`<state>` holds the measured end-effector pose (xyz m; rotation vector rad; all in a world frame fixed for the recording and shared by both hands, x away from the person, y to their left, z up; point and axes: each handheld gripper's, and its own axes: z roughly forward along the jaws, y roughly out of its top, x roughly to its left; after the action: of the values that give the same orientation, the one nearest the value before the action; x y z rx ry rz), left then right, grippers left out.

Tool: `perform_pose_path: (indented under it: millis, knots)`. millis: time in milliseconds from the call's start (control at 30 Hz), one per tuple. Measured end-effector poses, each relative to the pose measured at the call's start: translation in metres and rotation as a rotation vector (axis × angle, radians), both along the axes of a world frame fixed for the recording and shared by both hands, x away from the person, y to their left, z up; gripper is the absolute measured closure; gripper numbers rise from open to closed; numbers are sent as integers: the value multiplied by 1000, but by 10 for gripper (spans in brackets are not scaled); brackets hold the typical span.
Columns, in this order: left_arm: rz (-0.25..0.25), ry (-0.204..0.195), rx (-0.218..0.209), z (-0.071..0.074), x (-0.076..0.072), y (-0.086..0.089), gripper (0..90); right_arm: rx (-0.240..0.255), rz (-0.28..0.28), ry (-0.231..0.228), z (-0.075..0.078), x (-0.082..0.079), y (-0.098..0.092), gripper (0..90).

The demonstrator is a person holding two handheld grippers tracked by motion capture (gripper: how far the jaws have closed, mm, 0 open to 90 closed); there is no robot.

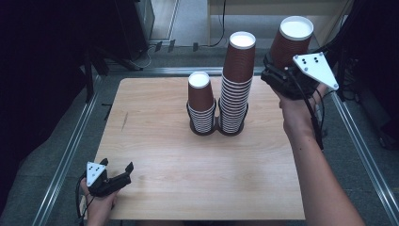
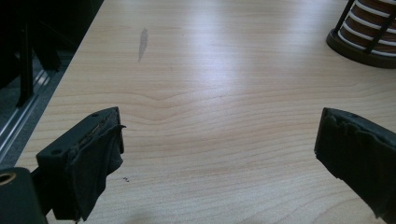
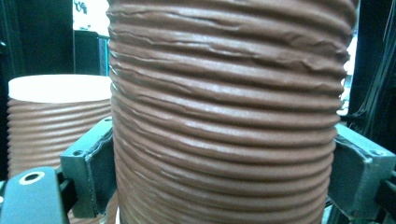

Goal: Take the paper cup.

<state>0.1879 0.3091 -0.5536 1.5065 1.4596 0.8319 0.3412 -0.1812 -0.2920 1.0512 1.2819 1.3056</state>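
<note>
- My right gripper (image 1: 282, 70): jaws clamped on the ribbed wall of a brown paper cup (image 1: 291, 41), held upright above the table's far right corner.
- Just left of it: the tall cup stack (image 1: 237, 82), then the short cup stack (image 1: 201, 103), each in a black holder.
- My left gripper (image 1: 116, 173): jaws apart, low over the wooden table (image 1: 197, 169) at its near left edge.

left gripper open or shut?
Open. In its own view the left gripper has its jaws far apart with bare table between them; nothing held.
</note>
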Motion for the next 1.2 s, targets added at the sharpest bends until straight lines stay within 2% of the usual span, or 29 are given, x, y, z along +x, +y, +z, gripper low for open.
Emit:
perform_pose_path:
  millis: [200,300,533,633,733,867,1000,1200]
  knots:
    - [-1,0,4,0,0,-1,17,-3,35,-10,-8,-18,0,117]
    - [-1,-1,4,0,0,-1,18,-31,38,-25,-12,-26,0,117]
    - [-1,-2,6,0,0,-1,18,-40,37,-32,-21,-39,-3,117]
    - [-1,-1,6,0,0,-1,18,-58,37,-37,-31,-46,-3,117]
    - [-1,-1,6,0,0,-1,18,-79,42,-35,-40,-51,-3,116]
    - [-1,-2,9,0,0,-1,18,-66,48,-15,-53,-57,-5,117]
    - [0,-1,11,0,0,-1,18,-75,45,-6,-64,-61,-7,117]
    - [-1,0,12,0,0,-1,18,-61,52,11,-74,-69,-10,117]
